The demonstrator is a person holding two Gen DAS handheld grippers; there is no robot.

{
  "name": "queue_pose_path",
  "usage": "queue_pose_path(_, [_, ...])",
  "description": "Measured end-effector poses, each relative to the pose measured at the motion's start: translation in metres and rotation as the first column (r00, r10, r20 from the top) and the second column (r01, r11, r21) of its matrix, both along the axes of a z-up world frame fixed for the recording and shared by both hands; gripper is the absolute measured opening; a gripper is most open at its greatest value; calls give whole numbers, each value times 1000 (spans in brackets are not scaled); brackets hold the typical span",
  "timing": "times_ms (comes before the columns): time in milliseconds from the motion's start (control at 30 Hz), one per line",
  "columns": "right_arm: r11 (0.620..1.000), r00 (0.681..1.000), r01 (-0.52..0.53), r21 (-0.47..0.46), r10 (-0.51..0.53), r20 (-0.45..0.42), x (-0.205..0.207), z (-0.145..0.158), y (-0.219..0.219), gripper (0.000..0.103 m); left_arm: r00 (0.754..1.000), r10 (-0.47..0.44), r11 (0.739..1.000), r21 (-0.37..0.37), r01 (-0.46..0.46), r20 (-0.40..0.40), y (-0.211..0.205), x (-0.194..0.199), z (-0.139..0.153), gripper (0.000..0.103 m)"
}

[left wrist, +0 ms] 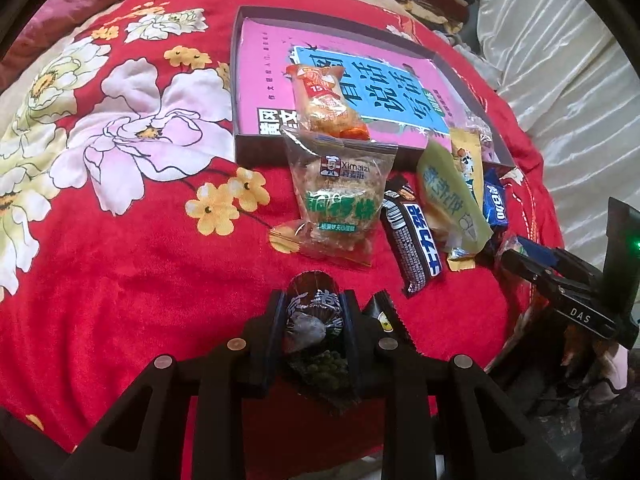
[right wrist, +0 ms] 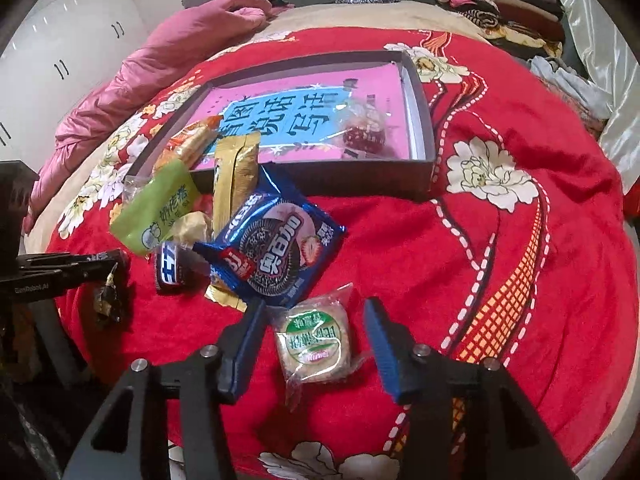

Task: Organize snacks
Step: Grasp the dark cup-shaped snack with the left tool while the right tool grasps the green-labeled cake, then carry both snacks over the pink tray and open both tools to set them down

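A bedroom in a home, with a bed used as the work surface.

A red flowered blanket point(right wrist: 500, 260) covers the bed, a pink quilt point(right wrist: 132, 88) lies bunched along its far side, folded clothes point(right wrist: 496, 4) are stacked beyond it, and white cupboard doors point(right wrist: 60, 52) line the wall.

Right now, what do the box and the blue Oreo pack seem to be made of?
Box: likely stiff cardboard, matte dark grey outside; its thin straight walls stand upright with sharp corners. Oreo pack: probably glossy plastic or foil film; it shows shiny highlights, wrinkles and crimped ends.
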State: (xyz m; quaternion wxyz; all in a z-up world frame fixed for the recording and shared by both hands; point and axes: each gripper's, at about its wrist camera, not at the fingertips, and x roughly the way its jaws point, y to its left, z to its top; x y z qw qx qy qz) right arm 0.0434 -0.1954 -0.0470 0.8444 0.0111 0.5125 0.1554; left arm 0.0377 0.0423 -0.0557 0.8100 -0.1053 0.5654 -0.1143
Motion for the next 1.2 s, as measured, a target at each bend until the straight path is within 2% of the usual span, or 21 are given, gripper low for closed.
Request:
queue_pose_path(133, [999,1000,-25,-44,25,-11,-4,-1,6,54,1000,5,1000,-4,-5,6,2,-1,2,28])
queue_pose_path(267, [990,998,-62,-128,60,-15,-8,-6,18,53,1000,12,1000,-8,-12,13,5,-1,5,28])
queue_pose_path(300, [988,998,-71,-141,70,-11,-9,-6,20,50,1000,13,1000,-11,-13,15,6,-2,6,28])
queue_pose_path(333, [987,997,-78,-141,77,-7,-9,-5,21,39,1000,13,1000,-13,-13,16,6,-2,6,28])
queue_pose_path(433, [991,997,-72,-116,73,8,-9,-1,18,37,1000,16,1000,-18,-15,25,7,-3,9,28])
queue_pose_path(567, [999,998,-27,-34,29,61,-8,13,5,36,999,20,999,-26,-19,37,10,-5,15,28])
queue_pose_path(667, [998,991,6,56,-13,133,-7,30,-7,36,998,26,999,-33,-24,54,12,-7,22,28])
queue_pose_path(800, [993,974,11,120,-38,223,-6,49,-12,36,996,39,998,-51,-34,86,15,-9,37,28])
queue_pose_path(933, [989,954,-8,149,-37,298,-8,63,-9,36,992,48,997,-61,-41,120,16,-11,52,28])
queue_pose_path(1200, [984,934,-54,170,-10,358,-4,76,5,36,984,62,997,-57,-53,164,15,-4,67,28])
